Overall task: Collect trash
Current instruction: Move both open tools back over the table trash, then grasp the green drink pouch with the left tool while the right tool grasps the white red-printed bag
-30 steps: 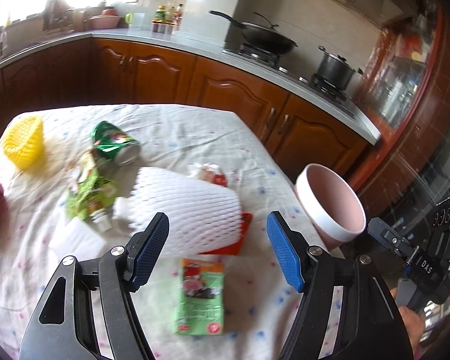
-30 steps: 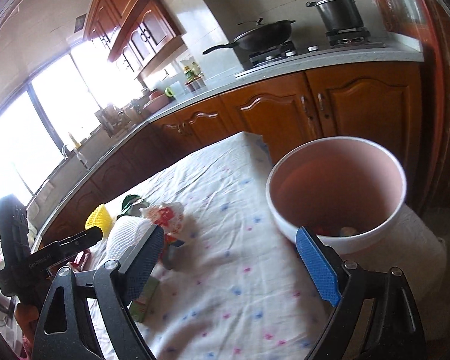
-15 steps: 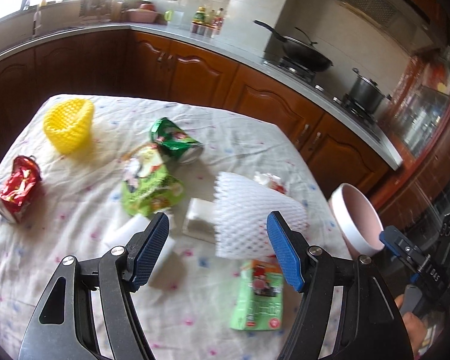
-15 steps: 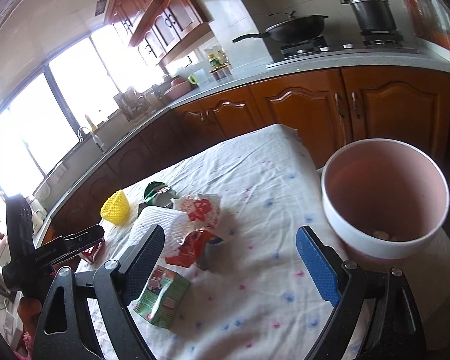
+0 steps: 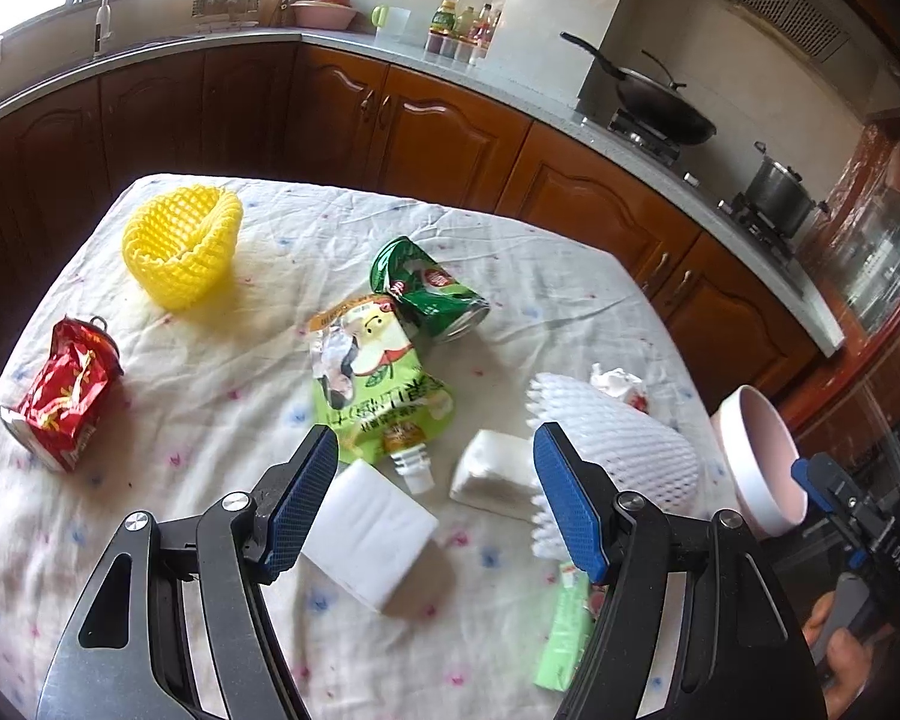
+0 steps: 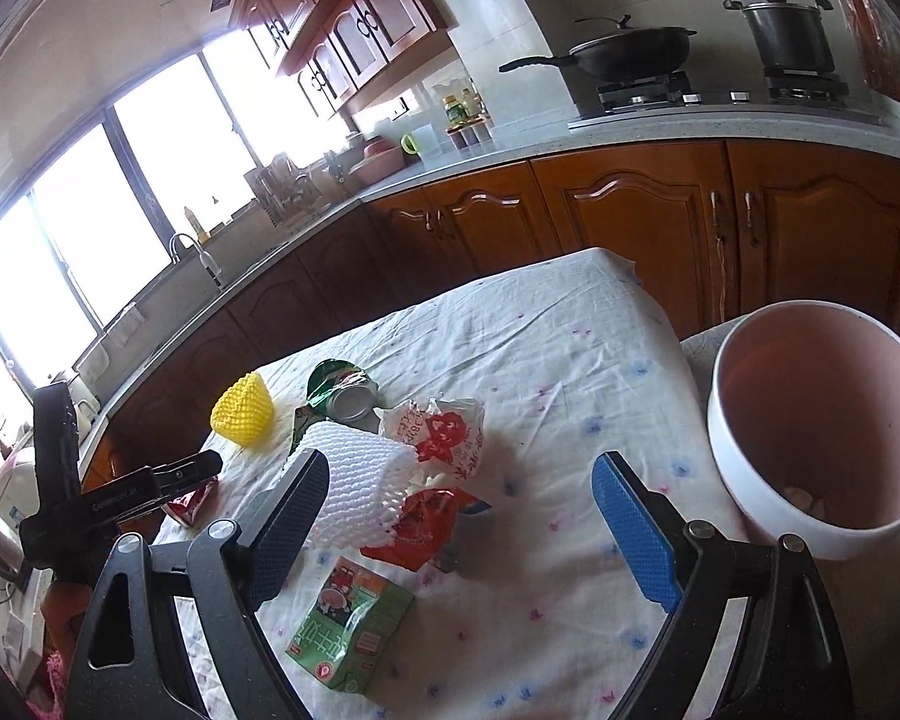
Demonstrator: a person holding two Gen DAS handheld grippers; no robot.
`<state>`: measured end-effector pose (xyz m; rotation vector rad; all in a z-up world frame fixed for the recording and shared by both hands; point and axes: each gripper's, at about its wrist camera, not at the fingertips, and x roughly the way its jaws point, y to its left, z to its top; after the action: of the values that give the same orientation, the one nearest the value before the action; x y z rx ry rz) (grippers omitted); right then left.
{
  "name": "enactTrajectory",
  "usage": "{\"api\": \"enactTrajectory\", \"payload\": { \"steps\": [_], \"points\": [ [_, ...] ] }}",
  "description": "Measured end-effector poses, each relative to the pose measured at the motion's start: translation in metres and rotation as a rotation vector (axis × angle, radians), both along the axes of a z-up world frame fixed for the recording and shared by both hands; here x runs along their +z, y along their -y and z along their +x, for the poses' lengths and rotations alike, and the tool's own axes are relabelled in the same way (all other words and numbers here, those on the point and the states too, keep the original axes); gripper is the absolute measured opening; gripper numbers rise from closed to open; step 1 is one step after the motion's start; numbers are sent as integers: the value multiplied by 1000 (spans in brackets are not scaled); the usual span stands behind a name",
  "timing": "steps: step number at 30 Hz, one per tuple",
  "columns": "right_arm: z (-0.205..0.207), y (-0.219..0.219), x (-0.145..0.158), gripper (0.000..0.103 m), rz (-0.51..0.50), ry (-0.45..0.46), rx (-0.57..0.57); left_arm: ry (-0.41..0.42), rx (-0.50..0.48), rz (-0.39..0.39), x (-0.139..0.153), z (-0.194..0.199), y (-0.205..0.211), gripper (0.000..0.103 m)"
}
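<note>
Trash lies on the clothed table (image 5: 222,372): a yellow foam net (image 5: 180,246), a red crushed can (image 5: 60,396), a green can (image 5: 432,294), a green drink pouch (image 5: 378,396), two white tissue packs (image 5: 372,522), a white foam net (image 5: 624,450) and a green carton (image 6: 348,624). A pink bin (image 6: 810,438) stands off the table's right edge. My left gripper (image 5: 435,498) is open above the tissue packs. My right gripper (image 6: 462,528) is open over the red wrapper (image 6: 426,522), left of the bin.
A printed plastic bag (image 6: 444,426) lies behind the white net. Wooden cabinets and a counter with a wok (image 5: 660,102) and pot (image 5: 777,192) run behind the table. The left gripper's body (image 6: 90,498) shows at the left of the right wrist view.
My left gripper has moved left and back from the white foam net to over the tissue packs. My right gripper has drawn left and back from the bin, showing more of the table.
</note>
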<state>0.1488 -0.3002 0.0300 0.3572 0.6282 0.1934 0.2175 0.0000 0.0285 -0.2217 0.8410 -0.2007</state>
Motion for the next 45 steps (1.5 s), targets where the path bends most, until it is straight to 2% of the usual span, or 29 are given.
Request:
{"api": "enactTrajectory", "payload": {
  "steps": [10, 19, 20, 22, 25, 27, 31, 33, 34, 35, 36, 45],
  "points": [
    [43, -12, 2, 91, -12, -23, 52, -62, -2, 64, -8, 43, -2, 69],
    [100, -29, -26, 86, 15, -144, 135, -142, 0, 116, -34, 82, 7, 68],
    [106, -31, -31, 86, 18, -164, 139, -154, 1, 123, -38, 86, 7, 67],
    [115, -34, -39, 86, 25, -194, 152, -177, -1, 133, -46, 92, 9, 58],
    [124, -36, -50, 86, 35, -232, 164, -185, -28, 109, -52, 94, 11, 48],
    [130, -37, -57, 81, 33, -251, 167, -178, -53, 102, -50, 93, 15, 30],
    [134, -37, -68, 60, 99, -275, 193, -138, -71, 142, -44, 88, 22, 18],
    [131, -38, -66, 53, 86, -259, 191, -127, -75, 141, -43, 87, 20, 13],
    [130, -39, -65, 40, 81, -251, 190, -121, -76, 135, -42, 85, 19, 11],
    [129, -39, -63, 7, 70, -244, 185, -114, -78, 127, -40, 84, 17, 5],
    [128, -39, -61, 6, 60, -245, 180, -105, -83, 117, -38, 82, 15, 0],
    [114, -41, -45, 2, 8, -174, 157, -33, -75, 122, -18, 64, 8, 0]
  ]
}}
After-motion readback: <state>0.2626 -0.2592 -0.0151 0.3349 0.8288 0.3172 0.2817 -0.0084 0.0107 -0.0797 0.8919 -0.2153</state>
